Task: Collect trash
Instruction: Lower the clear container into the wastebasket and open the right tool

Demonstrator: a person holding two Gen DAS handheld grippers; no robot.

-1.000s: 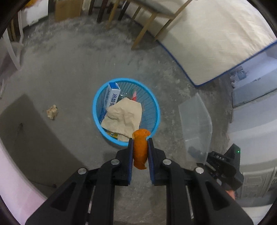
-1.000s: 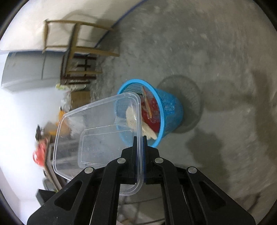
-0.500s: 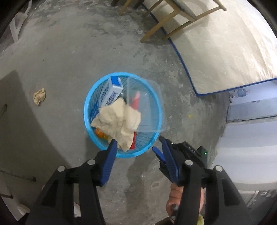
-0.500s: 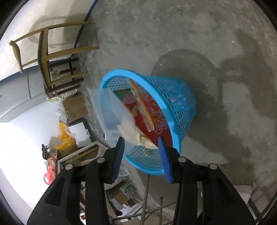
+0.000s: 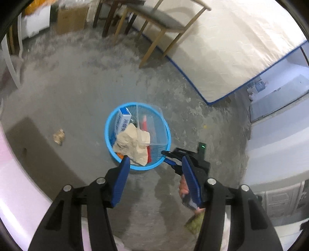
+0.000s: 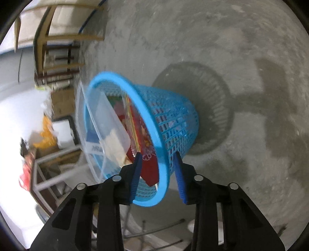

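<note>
A blue mesh basket stands on the concrete floor and also shows in the right wrist view. It holds crumpled beige paper, a blue and white box, a red packet and a clear plastic container leaning inside. A bit of orange peel shows under the paper. My left gripper is open and empty above the basket's near rim. My right gripper is open and empty, with the basket's rim between its fingers; it also shows in the left wrist view.
A crumpled scrap of paper lies on the floor left of the basket. A wooden chair and a white mattress with a blue edge are behind it. A cardboard box stands at the back left.
My left gripper opened and the orange peel dropped into the basket. My right gripper opened and the clear container fell into the basket. Both grippers have since pulled back a little.
</note>
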